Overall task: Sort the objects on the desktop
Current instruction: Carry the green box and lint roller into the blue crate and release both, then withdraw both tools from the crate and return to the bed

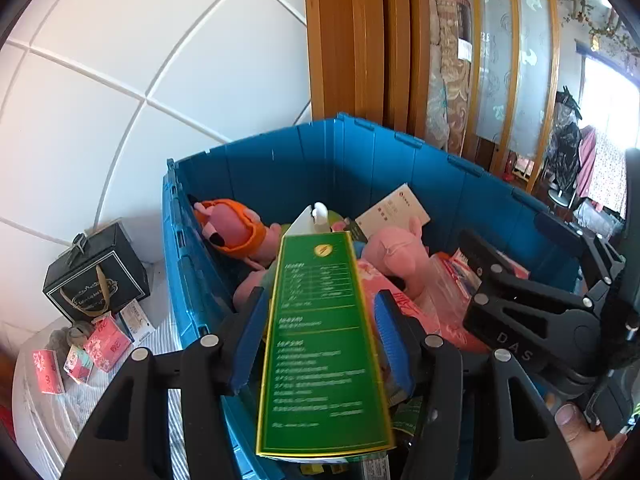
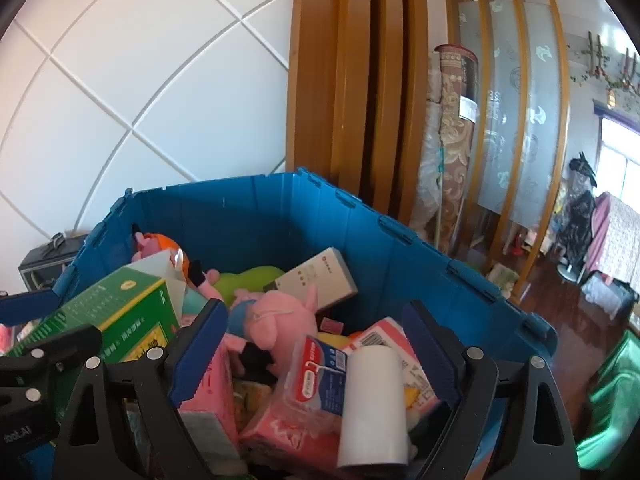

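Left tongs point(image 1: 320, 344): your pads clamp the green box point(image 1: 320, 340), centre frame, over the blue crate point(image 1: 280, 152).
Right tongs point(image 2: 316, 356): spread wide, gripping nothing; white roll point(image 2: 374, 404) lies loose between.
Room: crate walls ring you; far rim upper centre.

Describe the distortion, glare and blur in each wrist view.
Left wrist view: fisheye bends the white wall panel seams into arcs, dark corners vignette, the window at right blows out, and the print on the tall green cardboard box is smeared. Right wrist view: same bowing on the wooden door frame, with an overexposed window.

Glossy green carton point(image 1: 324, 344); smooth plastic crate point(image 1: 280, 168).
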Available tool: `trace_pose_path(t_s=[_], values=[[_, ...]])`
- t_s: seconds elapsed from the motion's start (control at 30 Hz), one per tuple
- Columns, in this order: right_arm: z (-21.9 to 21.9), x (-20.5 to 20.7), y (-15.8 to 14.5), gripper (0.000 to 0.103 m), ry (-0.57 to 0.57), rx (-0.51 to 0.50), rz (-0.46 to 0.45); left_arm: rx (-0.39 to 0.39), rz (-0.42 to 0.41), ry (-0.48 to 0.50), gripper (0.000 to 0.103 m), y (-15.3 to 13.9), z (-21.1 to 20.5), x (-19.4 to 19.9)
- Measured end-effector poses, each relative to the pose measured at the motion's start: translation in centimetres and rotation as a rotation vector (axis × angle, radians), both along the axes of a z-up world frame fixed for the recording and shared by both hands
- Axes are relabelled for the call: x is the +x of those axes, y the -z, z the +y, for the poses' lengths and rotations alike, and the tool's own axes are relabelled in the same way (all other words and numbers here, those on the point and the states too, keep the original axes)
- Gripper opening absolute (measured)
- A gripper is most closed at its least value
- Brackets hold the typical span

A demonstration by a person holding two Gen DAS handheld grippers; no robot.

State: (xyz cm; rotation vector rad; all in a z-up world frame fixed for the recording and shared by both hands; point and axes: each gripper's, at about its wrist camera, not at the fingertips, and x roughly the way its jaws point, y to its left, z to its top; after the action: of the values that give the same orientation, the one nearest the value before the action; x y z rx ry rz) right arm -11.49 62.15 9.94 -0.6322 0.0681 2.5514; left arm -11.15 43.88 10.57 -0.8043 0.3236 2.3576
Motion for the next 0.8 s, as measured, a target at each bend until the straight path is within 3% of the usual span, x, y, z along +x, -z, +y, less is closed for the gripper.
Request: trace_pose_path(t_s=[0.13, 0.3, 0.4, 0.63, 0.8], values=[[-0.1, -0.1, 0.0, 0.091, 0.003, 0.002, -0.006, 0.015, 0.052, 0.021, 0.064, -0.4, 0.0, 0.7], [0.3, 0.4, -0.1, 0.101, -0.005, -0.022, 0.023, 0.047, 0.064, 0.006, 0.065, -0.8, -0.6, 0.8], [0.2, 0.6, -0.1, 0.103, -0.01, -0.021, 0.034, 0.097, 0.068, -0.029, 0.065, -1.2, -2.2, 1.1], [-1.1, 1.0, 0.0, 0.103, -0.035, -0.02, 0.001, 0.087, 0.141, -0.139, 0.066, -2.1, -6.8, 2.5], [-4.4, 2.0, -0.6, 0.103, -0.046, 0.06, -0.022, 0.127, 0.138, -0.198, 0.067, -2.0, -11.3, 3.0]])
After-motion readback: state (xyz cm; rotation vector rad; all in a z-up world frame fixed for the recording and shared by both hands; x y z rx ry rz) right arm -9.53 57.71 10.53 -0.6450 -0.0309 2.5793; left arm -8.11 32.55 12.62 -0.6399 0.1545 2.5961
